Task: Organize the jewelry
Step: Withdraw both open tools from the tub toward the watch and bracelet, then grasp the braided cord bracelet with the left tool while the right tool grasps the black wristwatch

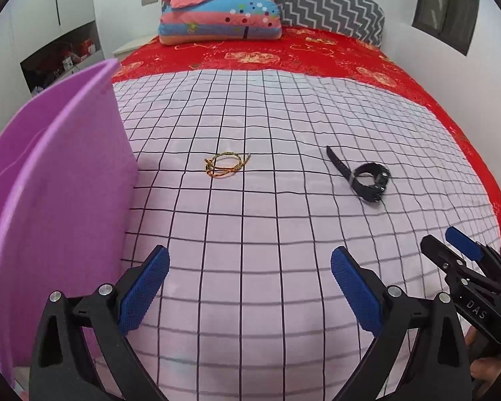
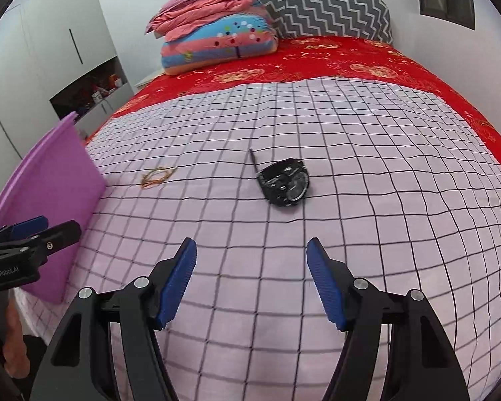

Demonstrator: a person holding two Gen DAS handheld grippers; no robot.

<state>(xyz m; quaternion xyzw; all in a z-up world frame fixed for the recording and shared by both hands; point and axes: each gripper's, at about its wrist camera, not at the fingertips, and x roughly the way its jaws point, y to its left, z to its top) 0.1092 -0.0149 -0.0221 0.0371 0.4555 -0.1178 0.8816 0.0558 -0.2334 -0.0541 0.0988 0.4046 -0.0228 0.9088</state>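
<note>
Nothing looks organized yet: the braided bracelet [image 1: 226, 165] and black watch [image 2: 285, 181] lie loose on the bed [image 1: 284, 133], beside the purple bin [image 1: 60, 180], with both the left tool [image 1: 250, 287] and right tool [image 2: 252, 282] open and empty.

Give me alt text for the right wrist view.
The open right gripper hovers over a checked cloth on a bed, pointing at a black watch. A woven bracelet and purple bin lie left.

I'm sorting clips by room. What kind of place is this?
A bedroom, most likely: a bed with a red cover, folded quilts and a zigzag pillow at its head, white wardrobe doors alongside.
</note>
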